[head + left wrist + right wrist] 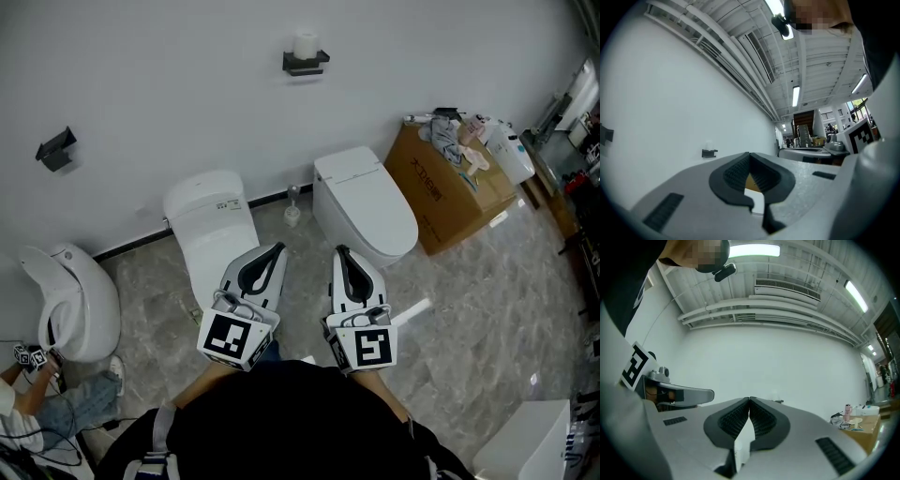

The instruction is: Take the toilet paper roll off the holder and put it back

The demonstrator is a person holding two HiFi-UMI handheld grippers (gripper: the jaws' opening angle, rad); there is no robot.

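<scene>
A white toilet paper roll (306, 43) stands on a black wall holder (306, 63) high on the white wall, far from both grippers. My left gripper (279, 247) and right gripper (339, 251) are held side by side close to my body, above the floor in front of the toilets and pointing toward the wall. Both are shut with nothing between the jaws. In the left gripper view the holder (709, 153) shows small on the wall, beyond the closed left gripper (749, 153). In the right gripper view the holder (778, 401) sits just past the closed right gripper (749, 398).
Two white toilets (208, 230) (364, 202) stand against the wall ahead, with a toilet brush (292, 212) between them. A third toilet (75, 300) is at the left, and a person's legs (66, 405) are below it. A second black holder (56, 148) hangs left. A cardboard box (450, 192) holding bottles stands right.
</scene>
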